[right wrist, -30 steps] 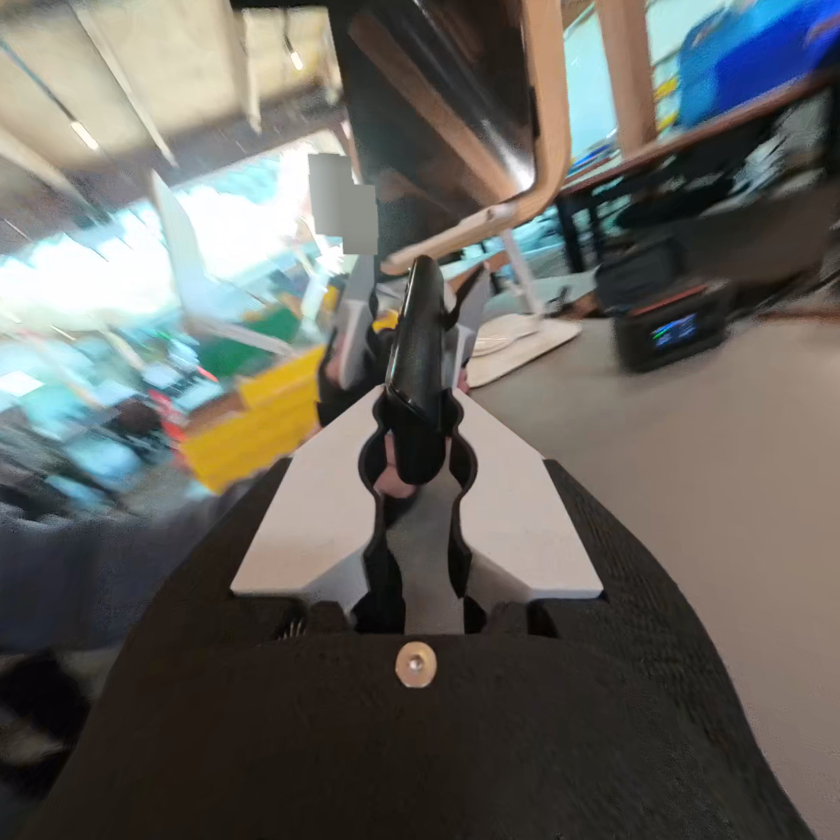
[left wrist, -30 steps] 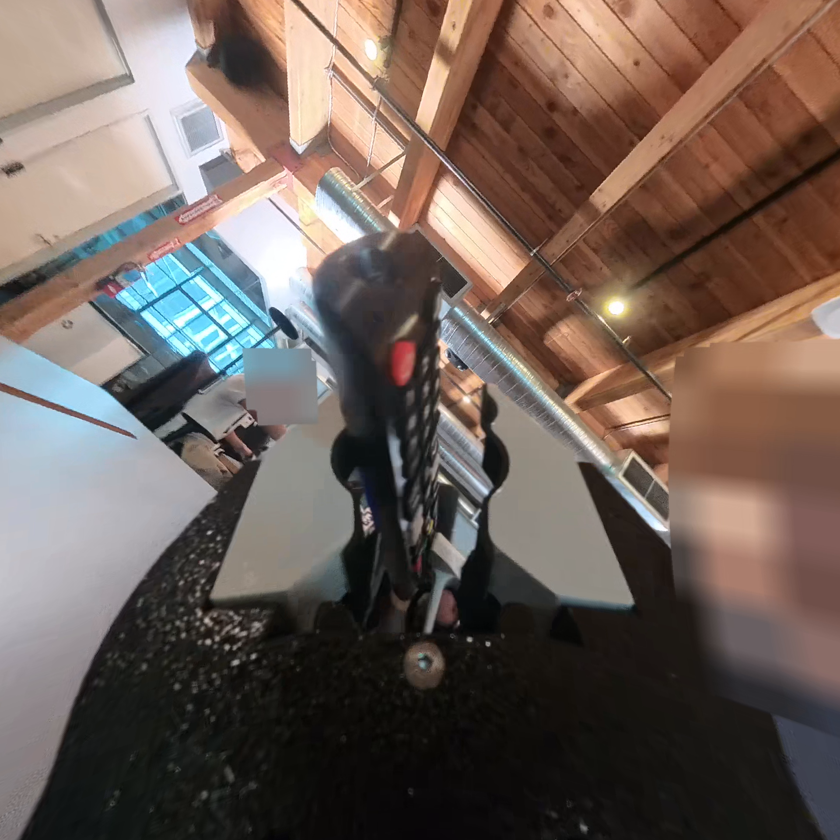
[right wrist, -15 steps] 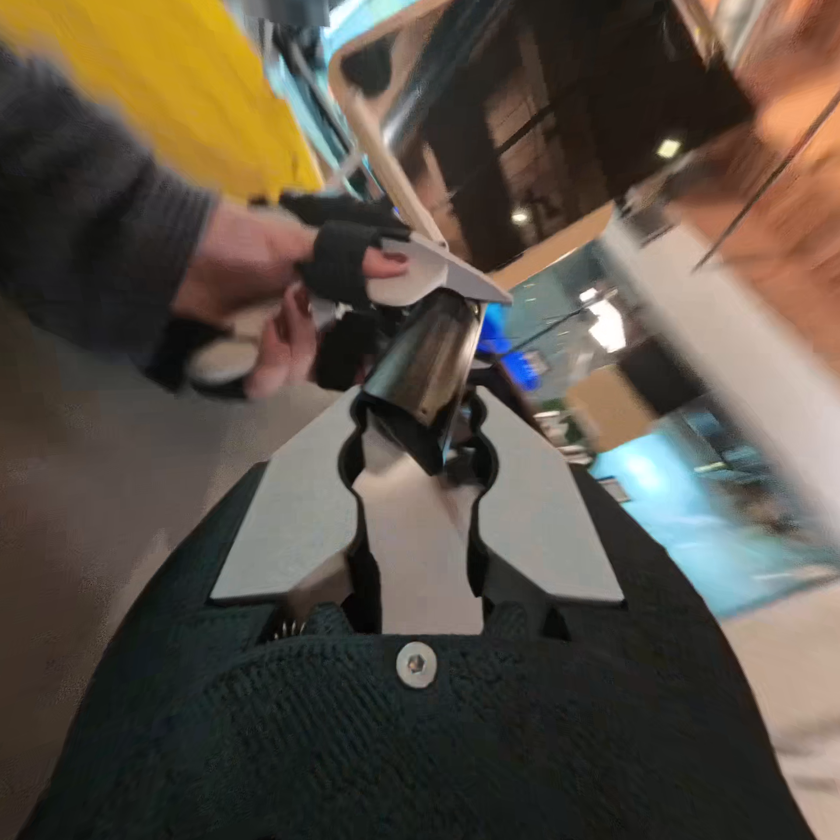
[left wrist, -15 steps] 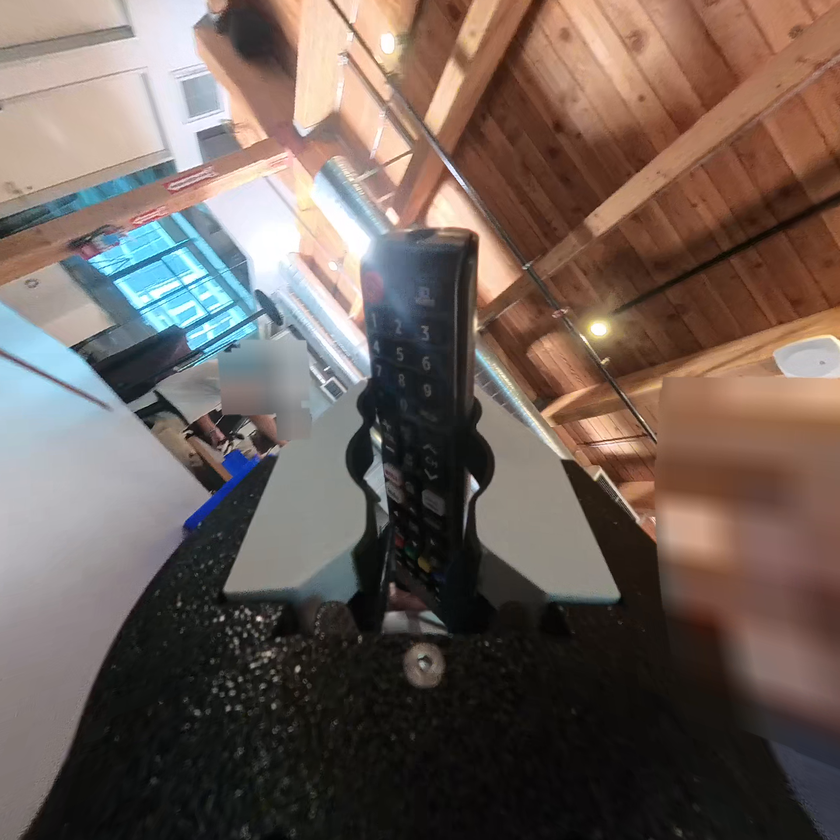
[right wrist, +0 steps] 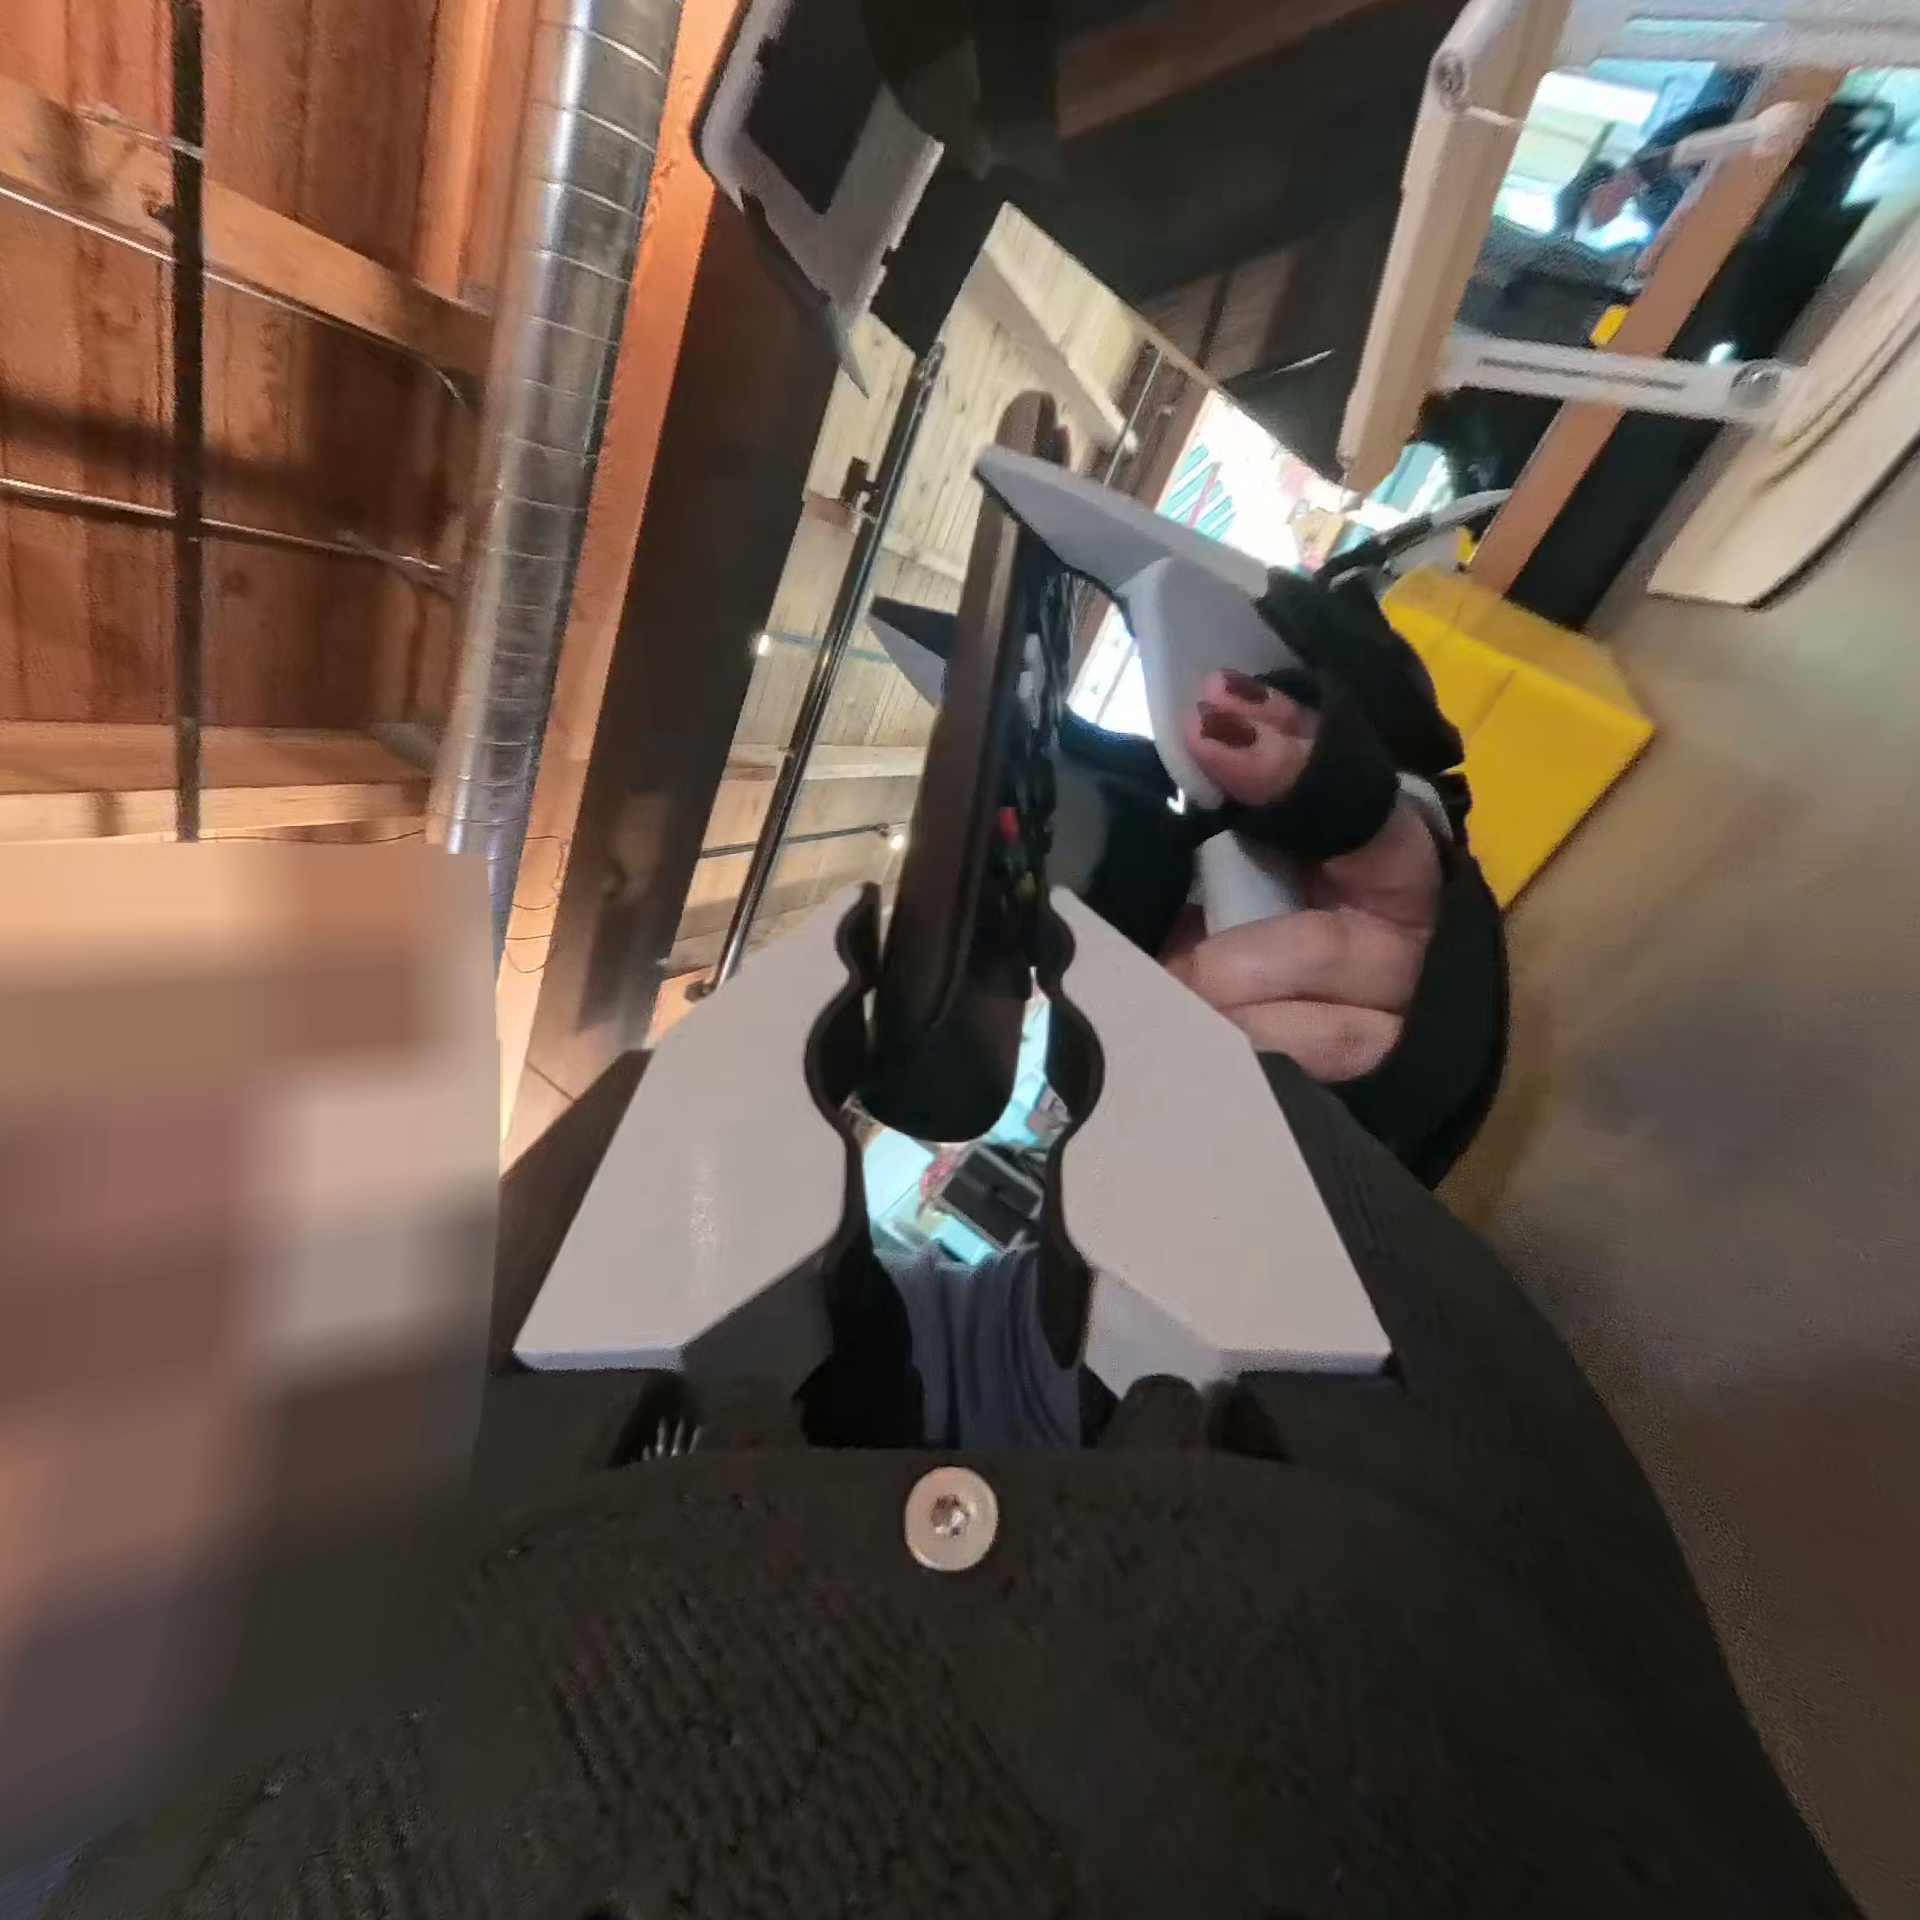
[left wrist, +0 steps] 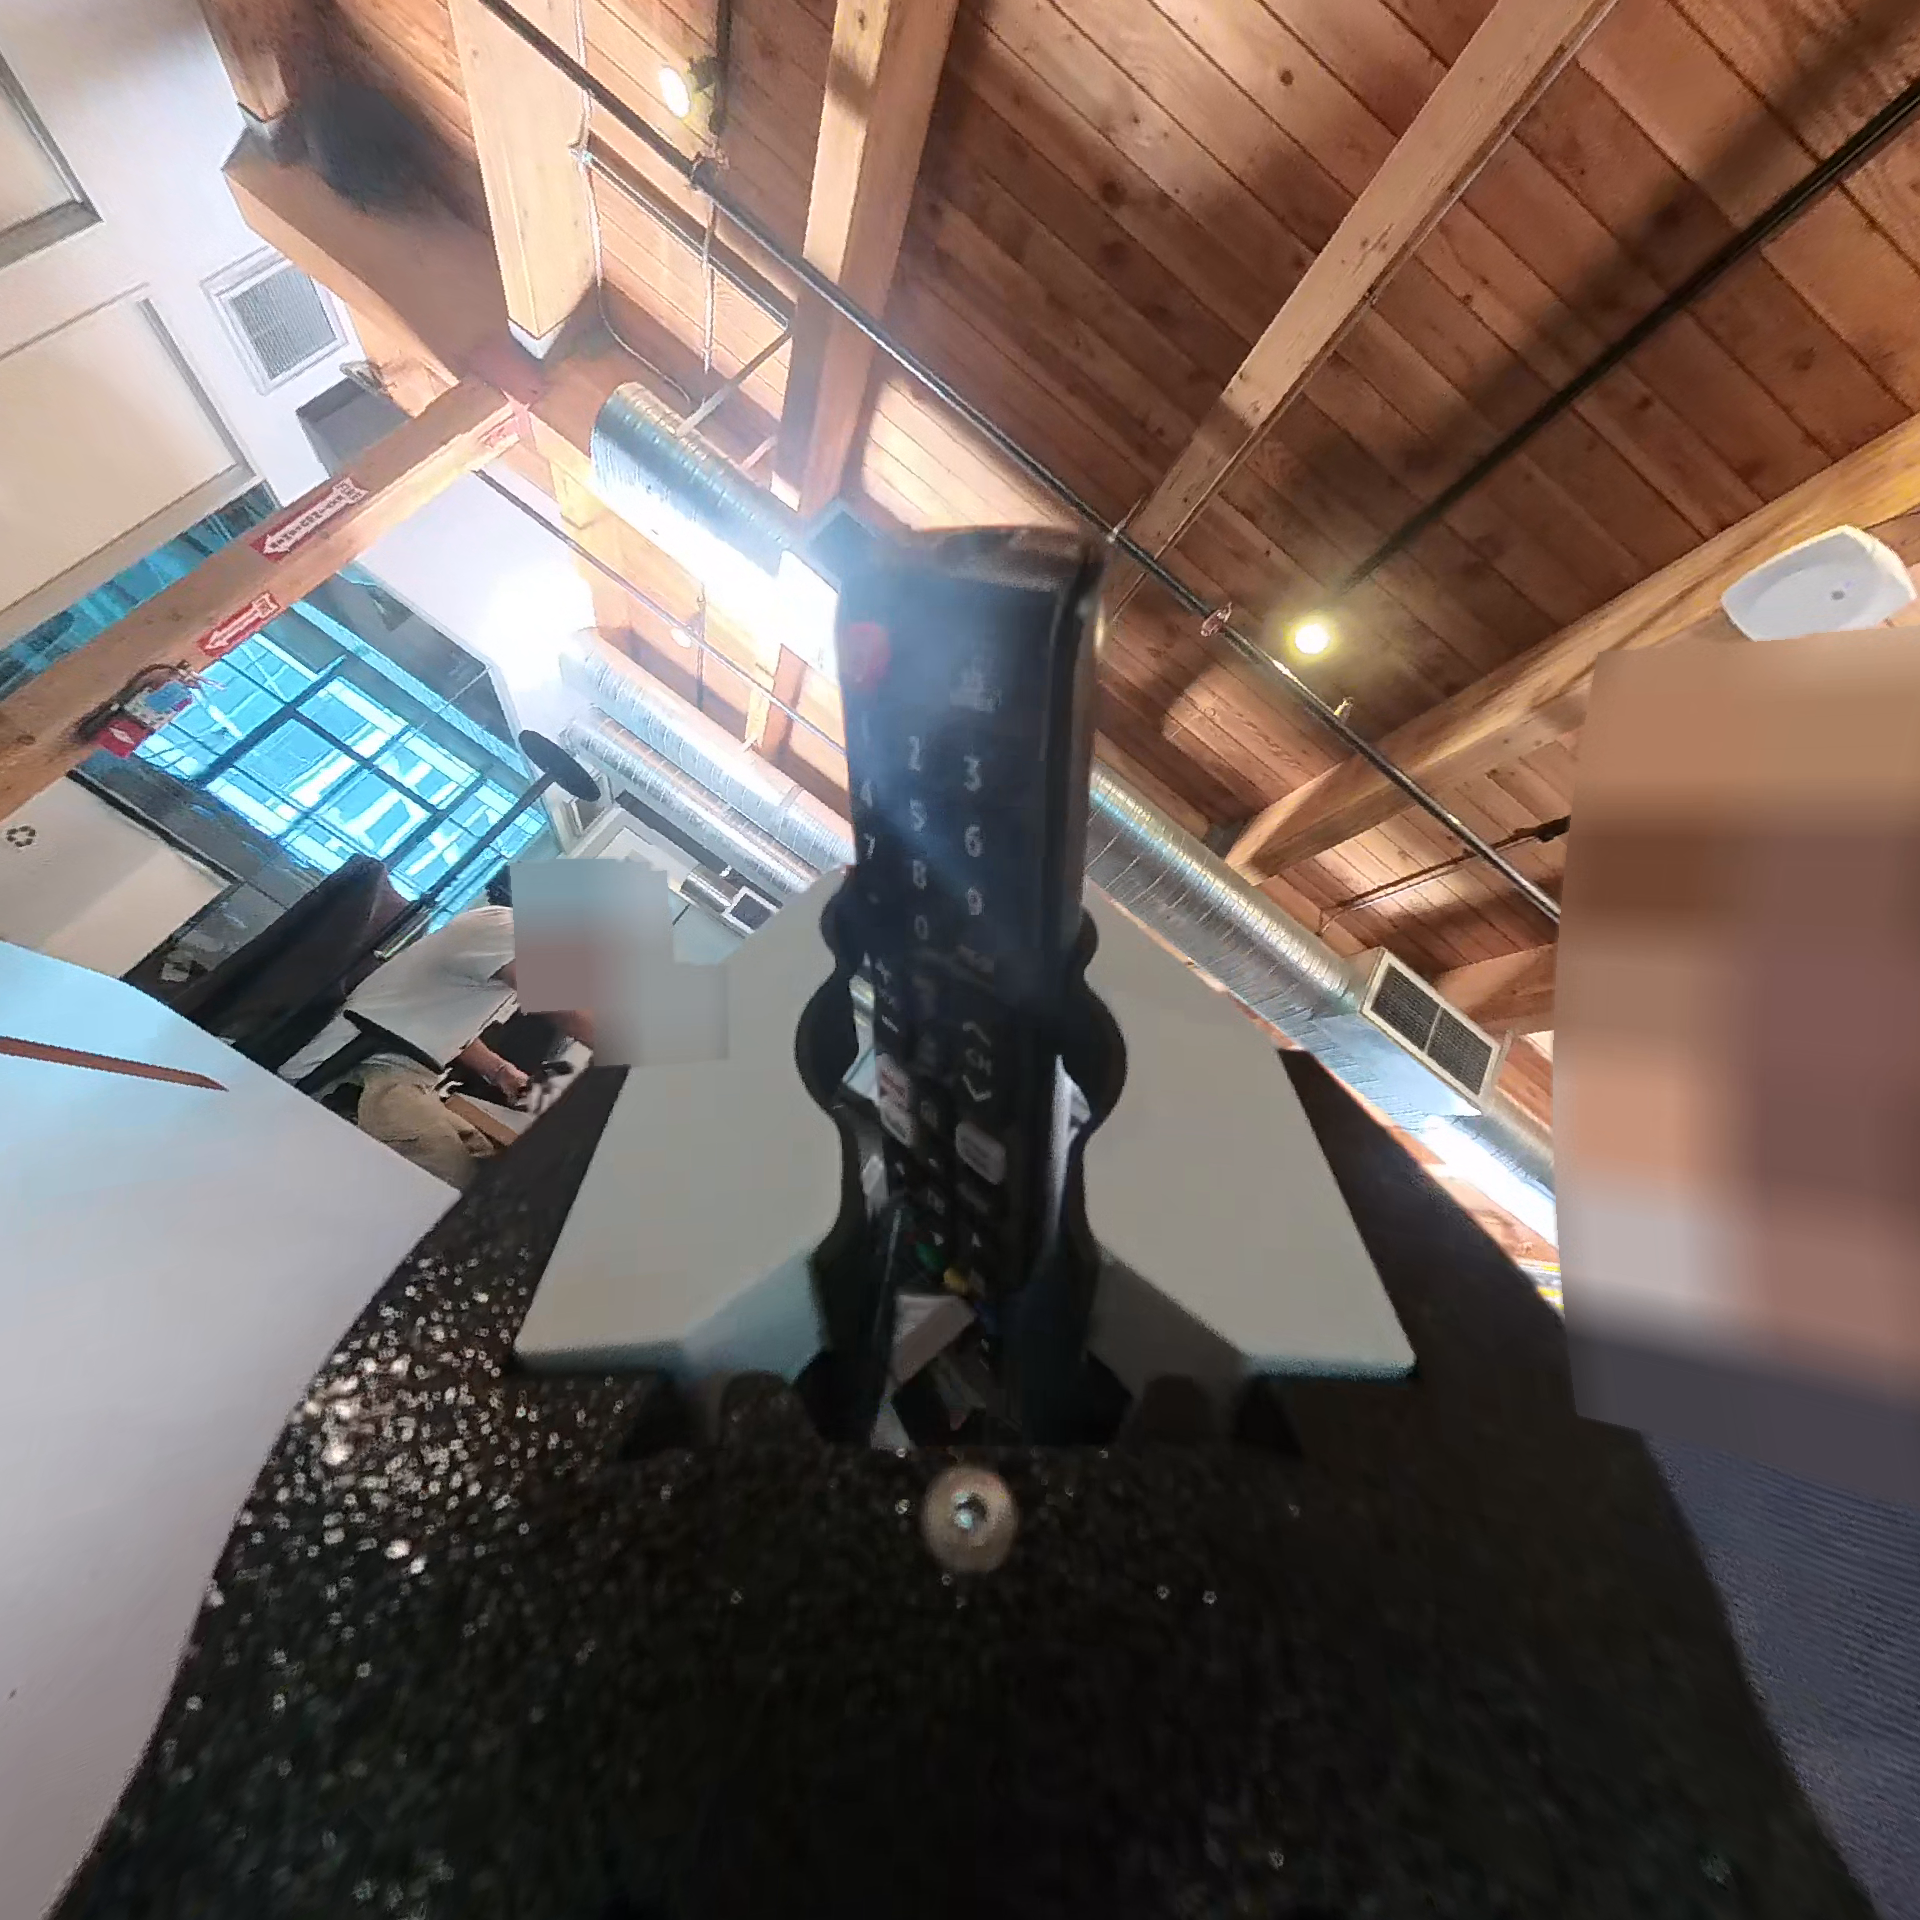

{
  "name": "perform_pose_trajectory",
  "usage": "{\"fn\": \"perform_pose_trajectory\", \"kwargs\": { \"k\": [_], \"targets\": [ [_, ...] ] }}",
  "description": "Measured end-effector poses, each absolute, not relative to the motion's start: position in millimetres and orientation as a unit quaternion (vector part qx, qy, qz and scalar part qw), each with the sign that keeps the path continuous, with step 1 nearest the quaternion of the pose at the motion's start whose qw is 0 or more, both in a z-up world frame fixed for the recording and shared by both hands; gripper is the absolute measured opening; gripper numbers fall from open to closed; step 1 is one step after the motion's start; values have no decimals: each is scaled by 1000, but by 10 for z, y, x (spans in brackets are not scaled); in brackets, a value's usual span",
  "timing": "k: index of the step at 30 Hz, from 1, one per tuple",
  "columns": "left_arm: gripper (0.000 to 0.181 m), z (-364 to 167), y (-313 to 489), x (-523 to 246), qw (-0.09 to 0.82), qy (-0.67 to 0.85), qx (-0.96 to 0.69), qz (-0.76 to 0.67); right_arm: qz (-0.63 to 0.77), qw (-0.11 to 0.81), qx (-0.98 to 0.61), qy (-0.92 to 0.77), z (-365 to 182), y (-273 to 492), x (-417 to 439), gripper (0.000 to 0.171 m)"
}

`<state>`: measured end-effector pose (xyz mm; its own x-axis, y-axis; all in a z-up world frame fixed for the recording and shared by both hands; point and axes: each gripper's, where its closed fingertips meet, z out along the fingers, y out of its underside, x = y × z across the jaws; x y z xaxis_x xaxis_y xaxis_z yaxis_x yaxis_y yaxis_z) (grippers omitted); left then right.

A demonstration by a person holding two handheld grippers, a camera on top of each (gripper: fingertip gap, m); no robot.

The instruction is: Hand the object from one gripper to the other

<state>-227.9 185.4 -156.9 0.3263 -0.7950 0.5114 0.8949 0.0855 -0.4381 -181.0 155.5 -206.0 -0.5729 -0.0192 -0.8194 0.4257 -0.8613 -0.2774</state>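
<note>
Two grippers engaged | remote (left wrist: 961, 935) upright, mid-air | left gripper (left wrist: 961, 997) jaws clamped mid-body | right gripper (right wrist: 951, 997) jaws closed on lower end | judged rigid, light, slick; grip narrow edges.

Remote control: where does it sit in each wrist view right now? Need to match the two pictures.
Left wrist view: the remote control stands upright at centre, button face to the camera, between the left gripper fingers.
Right wrist view: the remote is at centre, seen edge-on, its lower end between the right gripper fingers, the left gripper on it higher up.
Shared landmark: the ribbed metal duct under the wooden ceiling.
</note>
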Motion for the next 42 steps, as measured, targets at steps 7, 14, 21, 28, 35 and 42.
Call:
{"fn": "perform_pose_trajectory", "kwargs": {
  "k": [7,14,21,28,35,42],
  "targets": [
    [45,-1657,1941,-2368,718,-116,-372,-577,-784,-124,513,327,-2218,1773,-1920,20],
    [68,-1940,2171,-2382,670,-176,-432,-577,-197,-691,359,596,-2200,2150,-1844,21],
    [32,-2127,2256,-2388,634,-208,-453,-591,36,-747,172,642,-2334,1935,-1942,21],
    [26,-1864,2074,-2103,664,-42,-522,-534,-419,-546,306,658,-2237,1599,-1774,65],
    [27,-1631,1634,-1508,727,236,-523,-376,-612,-310,387,616,-2198,1634,-1543,67],
    [26,-1737,1714,-1342,677,217,-544,-445,-593,-297,374,649,-2370,1440,-1619,21]
  ]
}}
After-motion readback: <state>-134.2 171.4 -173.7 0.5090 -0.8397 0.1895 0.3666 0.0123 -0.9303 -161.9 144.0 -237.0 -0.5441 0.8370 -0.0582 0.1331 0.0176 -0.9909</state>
